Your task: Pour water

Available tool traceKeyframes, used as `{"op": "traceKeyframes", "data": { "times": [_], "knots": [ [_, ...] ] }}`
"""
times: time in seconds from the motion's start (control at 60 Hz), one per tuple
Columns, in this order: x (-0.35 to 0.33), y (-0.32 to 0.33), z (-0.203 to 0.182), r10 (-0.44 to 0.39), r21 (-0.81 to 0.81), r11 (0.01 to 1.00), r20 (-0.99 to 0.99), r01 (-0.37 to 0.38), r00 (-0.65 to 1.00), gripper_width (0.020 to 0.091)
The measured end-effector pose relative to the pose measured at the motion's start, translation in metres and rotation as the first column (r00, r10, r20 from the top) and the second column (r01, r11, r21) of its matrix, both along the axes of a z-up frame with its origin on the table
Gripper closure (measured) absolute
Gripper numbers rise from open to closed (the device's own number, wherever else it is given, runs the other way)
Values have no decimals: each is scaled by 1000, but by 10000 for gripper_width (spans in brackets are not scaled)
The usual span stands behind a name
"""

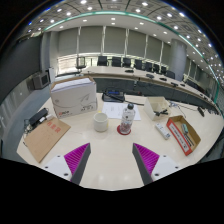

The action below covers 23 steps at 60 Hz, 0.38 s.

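Note:
A small clear bottle [127, 117] with a red label stands upright on the white table [112, 160], well beyond my fingers. A white cup [100, 122] stands just to its left, a little apart from it. My gripper [112, 160] is open over bare tabletop, and its magenta pads [76, 155] are spread wide with nothing between them.
A white box [75, 97] sits behind the cup. A brown board [44, 138] lies to the left. To the right lie an orange tray [184, 135] and small white items [162, 130]. Papers [115, 110] lie behind the bottle. Chairs and desks fill the far room.

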<state>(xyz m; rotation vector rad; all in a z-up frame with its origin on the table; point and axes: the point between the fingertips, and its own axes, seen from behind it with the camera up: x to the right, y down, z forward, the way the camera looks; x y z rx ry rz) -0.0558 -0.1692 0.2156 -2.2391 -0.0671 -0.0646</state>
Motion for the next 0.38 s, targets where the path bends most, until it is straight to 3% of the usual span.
{"op": "traceKeyframes", "data": {
  "times": [0.383],
  "knots": [
    [-32,-33,10,-10,-23,1000,6,10,1000,242]
  ]
}}
